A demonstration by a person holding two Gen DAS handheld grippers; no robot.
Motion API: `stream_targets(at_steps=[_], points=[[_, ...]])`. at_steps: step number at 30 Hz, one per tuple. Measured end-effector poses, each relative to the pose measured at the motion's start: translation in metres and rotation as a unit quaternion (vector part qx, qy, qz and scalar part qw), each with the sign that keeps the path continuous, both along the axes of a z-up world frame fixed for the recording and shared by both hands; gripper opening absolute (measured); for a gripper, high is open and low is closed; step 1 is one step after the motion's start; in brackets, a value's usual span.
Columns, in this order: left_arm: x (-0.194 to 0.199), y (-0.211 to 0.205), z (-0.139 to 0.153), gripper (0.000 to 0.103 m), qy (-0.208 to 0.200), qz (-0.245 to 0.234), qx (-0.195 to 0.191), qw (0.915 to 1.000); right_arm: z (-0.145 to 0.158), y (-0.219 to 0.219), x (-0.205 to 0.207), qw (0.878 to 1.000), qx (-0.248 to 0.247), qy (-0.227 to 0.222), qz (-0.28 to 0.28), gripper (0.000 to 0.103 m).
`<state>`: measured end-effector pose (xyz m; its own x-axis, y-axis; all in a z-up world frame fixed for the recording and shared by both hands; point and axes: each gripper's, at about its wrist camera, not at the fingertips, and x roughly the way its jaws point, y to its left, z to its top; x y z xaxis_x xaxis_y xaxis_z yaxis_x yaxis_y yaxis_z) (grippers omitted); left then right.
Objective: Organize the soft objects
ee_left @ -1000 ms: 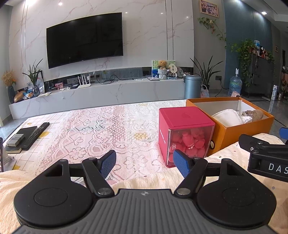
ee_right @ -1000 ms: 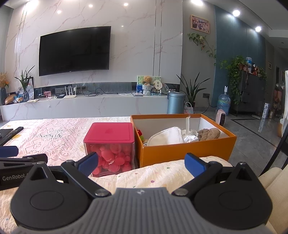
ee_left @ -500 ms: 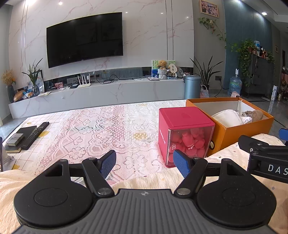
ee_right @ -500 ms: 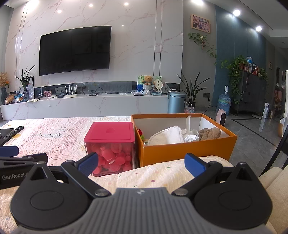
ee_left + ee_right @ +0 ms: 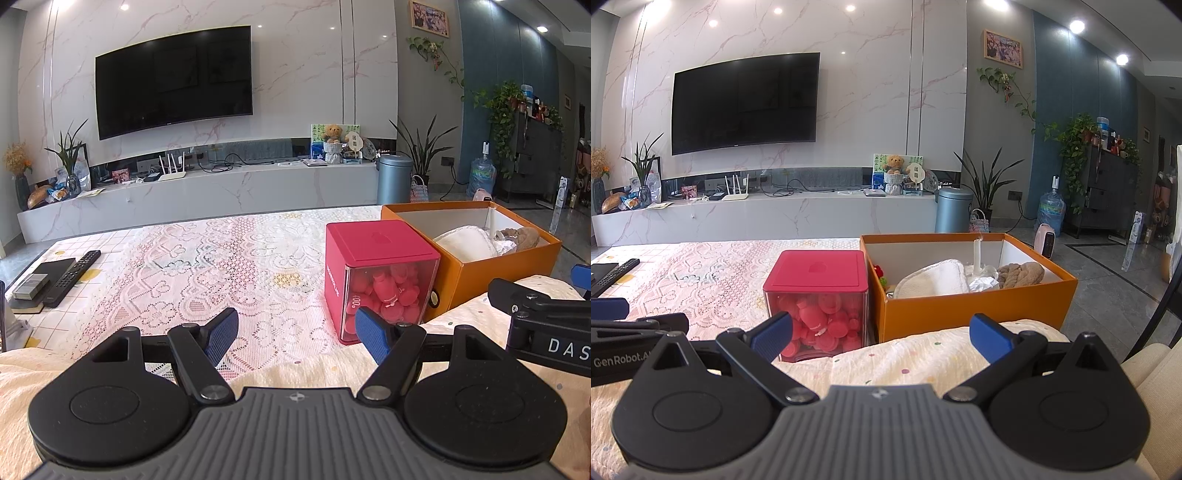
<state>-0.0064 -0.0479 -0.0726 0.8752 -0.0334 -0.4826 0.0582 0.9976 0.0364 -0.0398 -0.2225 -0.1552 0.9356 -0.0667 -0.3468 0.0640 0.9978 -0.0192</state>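
Both grippers hover low over the table, side by side. Left gripper (image 5: pixel 296 330): blue ribbed pads spread wide, nothing between them. Right gripper (image 5: pixel 881 335): same, jaws apart, empty.

Table covered in pink-white lace cloth (image 5: pixel 207 266), openwork floral pattern; a cream dotted quilted fabric (image 5: pixel 916 356) bunches at the near edge under both grippers.

Red cube box (image 5: pixel 376 273): matte red lid and side, clear plastic front, packed with small rounded pink-red pieces, exact kind hard to tell. Just beside it on its right, an orange cardboard box (image 5: pixel 975 310), open top, white inside walls. The soft objects sit in there: white terry pad (image 5: pixel 934 280), folded and fluffy; brown knitted piece (image 5: pixel 1021 274), lumpy; crinkled silvery-white wrap (image 5: pixel 982 283) between them. A thin white upright stick (image 5: pixel 977 253) stands behind, unclear what it is. Something red and green (image 5: pixel 880 273) peeks at the box's left inner corner, mostly hidden by the wall.

Black remote (image 5: pixel 72 277) lies at the table's far left on a dark flat item, partly cut off in the right wrist view. The box bottoms are hidden by the quilted fabric and gripper bodies.
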Motion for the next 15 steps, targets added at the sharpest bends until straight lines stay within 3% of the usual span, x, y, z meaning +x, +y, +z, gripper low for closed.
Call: stream_targets(at_steps=[15], points=[[-0.0007, 0.0002, 0.001, 0.085, 0.0, 0.002, -0.001, 1.0, -0.0001, 0.0003, 0.0001, 1.0, -0.001, 0.0, 0.0, 0.1]])
